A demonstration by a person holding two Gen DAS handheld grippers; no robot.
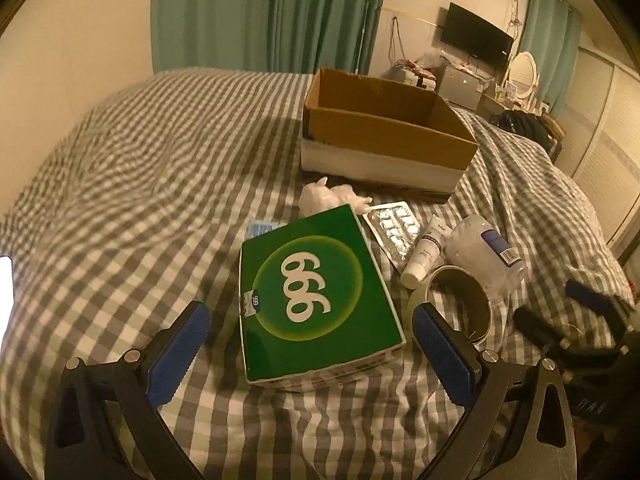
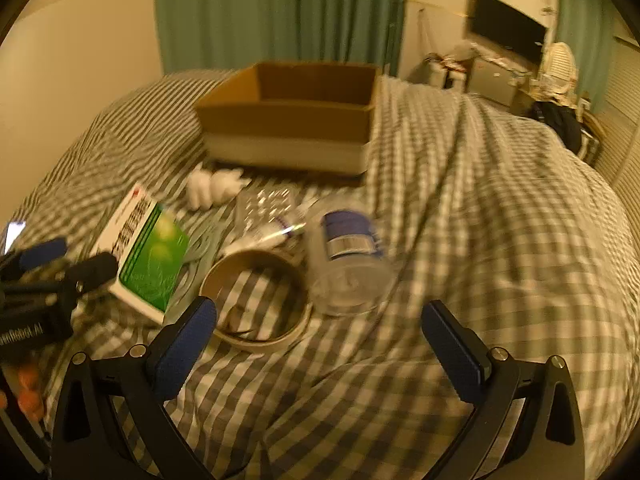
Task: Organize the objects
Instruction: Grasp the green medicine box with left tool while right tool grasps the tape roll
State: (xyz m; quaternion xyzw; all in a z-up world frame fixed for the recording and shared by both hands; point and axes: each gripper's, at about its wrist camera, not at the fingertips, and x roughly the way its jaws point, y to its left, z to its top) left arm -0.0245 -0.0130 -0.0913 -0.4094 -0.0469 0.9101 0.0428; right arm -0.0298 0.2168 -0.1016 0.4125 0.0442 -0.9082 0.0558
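A green box [image 1: 316, 292] marked "999" lies on the checked bedspread, and my left gripper [image 1: 312, 328] stands open with a blue pad on each side of its near end. To its right lie a blister pack [image 1: 394, 228], a white tube [image 1: 426, 252], a tape roll [image 1: 460, 304] and a clear bottle [image 1: 486, 252]. A white figurine [image 1: 328, 196] lies behind the box. My right gripper [image 2: 320, 320] is open just short of the tape roll [image 2: 258, 300] and the clear bottle [image 2: 348, 264]. The green box [image 2: 146, 256] shows at its left.
An open cardboard box [image 1: 384, 136] [image 2: 292, 120] sits further back on the bed. Checked bedding [image 2: 480, 240] spreads wide to the right. A green curtain, a wall television and cluttered furniture stand beyond the bed. A lit phone screen [image 1: 6, 284] lies at the far left.
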